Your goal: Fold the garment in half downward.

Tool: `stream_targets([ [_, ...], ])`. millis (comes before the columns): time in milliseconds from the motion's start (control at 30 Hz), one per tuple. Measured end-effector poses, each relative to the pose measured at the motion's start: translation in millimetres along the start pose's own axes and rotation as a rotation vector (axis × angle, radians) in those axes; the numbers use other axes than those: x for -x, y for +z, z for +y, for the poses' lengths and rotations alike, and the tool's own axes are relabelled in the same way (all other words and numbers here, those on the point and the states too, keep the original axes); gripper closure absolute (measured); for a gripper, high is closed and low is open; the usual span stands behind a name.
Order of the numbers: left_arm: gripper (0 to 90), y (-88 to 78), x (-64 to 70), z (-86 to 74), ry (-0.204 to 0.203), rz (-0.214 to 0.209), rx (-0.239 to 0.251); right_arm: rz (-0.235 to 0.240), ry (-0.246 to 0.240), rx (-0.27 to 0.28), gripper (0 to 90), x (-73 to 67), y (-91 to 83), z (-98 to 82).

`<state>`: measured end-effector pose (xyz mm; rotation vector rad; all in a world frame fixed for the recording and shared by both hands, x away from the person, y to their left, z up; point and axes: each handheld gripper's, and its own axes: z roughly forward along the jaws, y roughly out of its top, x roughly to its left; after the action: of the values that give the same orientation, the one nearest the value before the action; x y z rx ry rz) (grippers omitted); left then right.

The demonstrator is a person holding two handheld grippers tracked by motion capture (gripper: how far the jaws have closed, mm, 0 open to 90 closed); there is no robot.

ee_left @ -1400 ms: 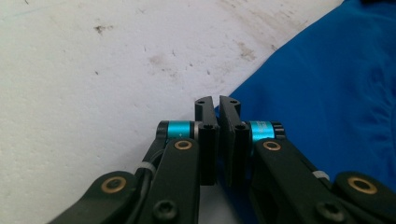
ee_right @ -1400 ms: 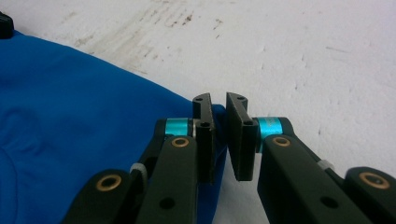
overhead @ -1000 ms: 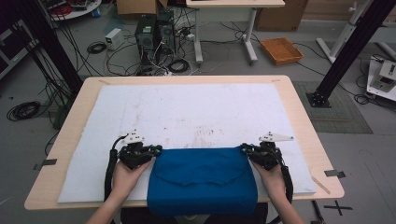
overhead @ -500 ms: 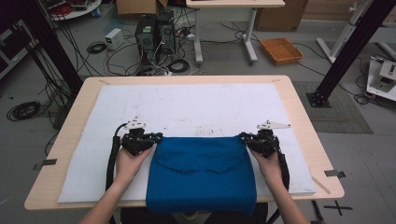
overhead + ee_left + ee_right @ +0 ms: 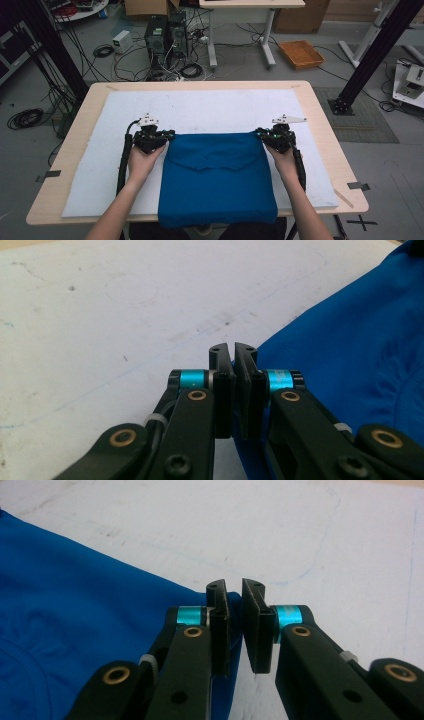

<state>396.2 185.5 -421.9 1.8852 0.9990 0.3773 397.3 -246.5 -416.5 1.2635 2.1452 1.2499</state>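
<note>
A blue cloth lies folded on the white mat, and its near edge hangs over the table's front. My left gripper is shut on the cloth's far left corner. In the left gripper view the jaws are almost together, with blue fabric running off to their right. My right gripper is shut on the far right corner. In the right gripper view the jaws pinch the fabric low down, leaving a thin gap at the tips. A hand grips each gripper from behind.
The wooden table borders the mat, with tape marks near its front corners. Bare mat stretches beyond the cloth. On the floor behind are computer towers, loose cables, an orange tray and black frame posts.
Both grippers have moved away from the person, toward the far side, dragging the cloth's far edge with them. More of the cloth now lies on the mat.
</note>
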Motion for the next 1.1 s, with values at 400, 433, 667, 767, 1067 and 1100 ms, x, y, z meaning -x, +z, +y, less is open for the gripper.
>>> stream_targets([
  [400,86.5,13.2,-11.9,5.2,-0.020,0.033,0.005,-0.016,-0.010,0.006,82.5,7.1,11.6,12.5],
  [433,86.5,13.8,-12.4,5.1,-0.016,0.036,0.001,-0.015,-0.009,0.008,82.5,7.9,12.3,12.5],
  [667,86.5,18.9,-13.0,4.8,-0.010,0.049,-0.010,-0.014,-0.006,-0.001,82.5,11.2,16.6,11.3],
  [767,86.5,20.9,-13.6,6.5,-0.011,0.055,-0.014,-0.019,-0.005,-0.004,82.5,12.8,18.8,10.6],
  [1067,86.5,30.4,-19.1,5.3,-0.018,0.084,-0.035,-0.034,0.010,-0.011,82.5,19.5,29.5,7.7],
  [1100,86.4,31.4,-19.4,4.9,-0.022,0.087,-0.027,-0.039,0.011,-0.014,82.5,18.9,30.6,7.5],
])
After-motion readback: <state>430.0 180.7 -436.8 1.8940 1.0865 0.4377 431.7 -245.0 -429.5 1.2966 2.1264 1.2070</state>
